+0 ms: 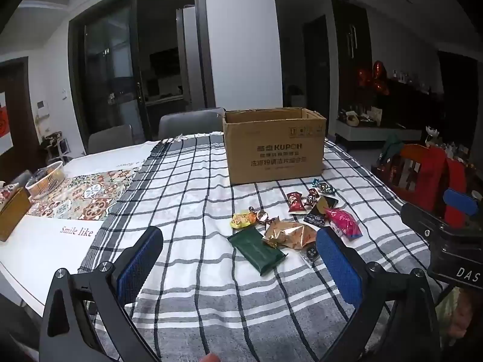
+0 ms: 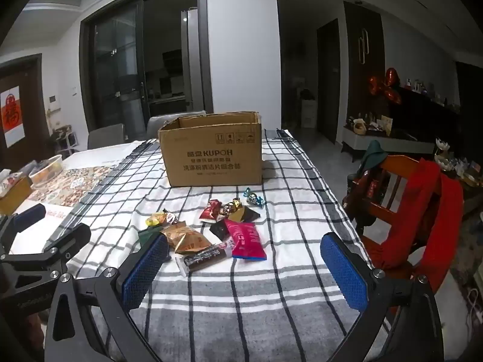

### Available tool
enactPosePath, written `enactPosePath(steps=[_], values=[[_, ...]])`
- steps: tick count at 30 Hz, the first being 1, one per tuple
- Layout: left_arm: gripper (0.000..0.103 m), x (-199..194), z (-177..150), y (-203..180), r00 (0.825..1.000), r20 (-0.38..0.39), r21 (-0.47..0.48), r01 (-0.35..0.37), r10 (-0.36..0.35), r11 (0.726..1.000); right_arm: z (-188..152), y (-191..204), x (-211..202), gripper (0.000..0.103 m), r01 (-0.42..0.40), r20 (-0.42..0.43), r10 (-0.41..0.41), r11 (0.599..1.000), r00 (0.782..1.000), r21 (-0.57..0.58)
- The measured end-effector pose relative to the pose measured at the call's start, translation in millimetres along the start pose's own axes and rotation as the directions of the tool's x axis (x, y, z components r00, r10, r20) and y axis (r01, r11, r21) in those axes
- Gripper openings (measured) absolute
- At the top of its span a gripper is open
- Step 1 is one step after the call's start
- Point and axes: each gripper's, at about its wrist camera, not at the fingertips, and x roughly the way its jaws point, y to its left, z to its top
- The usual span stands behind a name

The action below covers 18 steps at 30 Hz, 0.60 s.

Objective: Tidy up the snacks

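Open brown cardboard box (image 2: 211,154) w/ black print sits upright on the black-and-white checked tablecloth (image 2: 286,286); flaps open, inside not visible from either cam.

Snacks lie loose on the cloth in front of the box, on the cam side, none in it as far as can be seen:
- small blue foil-wrapped candy (image 2: 253,197), closest to box front, near its right corner
- red wrapped candy (image 2: 211,209) & a gold/brown foil candy (image 2: 232,206) just beside it
- black-and-gold triangular packet (image 2: 246,214), touching the gold candy
- magenta flat snack pouch (image 2: 246,239), further from box
- dark brown bar in clear wrapper w/ white end (image 2: 203,258), furthest from box, touching the magenta pouch
- crinkled gold/orange foil bag (image 2: 185,236), left of the bar
- yellow wrapped candy (image 2: 155,218), left side of the pile
- dark green flat packet (image 1: 256,249), mostly hidden behind a finger in right cam, clear in left cam

Left gripper (image 1: 241,262): blue-padded jaws spread wide, nothing between pads, hovering above cloth short of the pile, green packet between the finger lines but not touched.

Right gripper (image 2: 244,271): jaws also fully apart, holding nothing; the left finger overlaps the green packet's edge in view, contact unclear.

Red cloth on wooden chair (image 2: 422,211) stands off to the right of the box, past table edge.
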Motion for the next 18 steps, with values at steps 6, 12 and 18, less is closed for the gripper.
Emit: enactPosePath(steps=[6,12,18], values=[[0.103,-2.6,6.6,2.4,1.0,0.017,-0.012,0.001,-0.001,1.0,-0.2,-0.5,-0.1,0.102,-0.008,0.004,0.008,1.0,1.0,0.005],[0.103,-7.7,1.6,1.9,0.998,0.057,-0.01,-0.014,0.014,1.0,-1.0,6.1,-5.7,0.102,-0.005,0.005,0.005,1.0,1.0,0.009],[0.103,-8.7,2.6,1.5,0.998,0.062,-0.01,-0.022,0.022,1.0,-0.4,-0.7,-0.7,0.102,-0.013,0.003,0.013,1.0,1.0,0.012]])
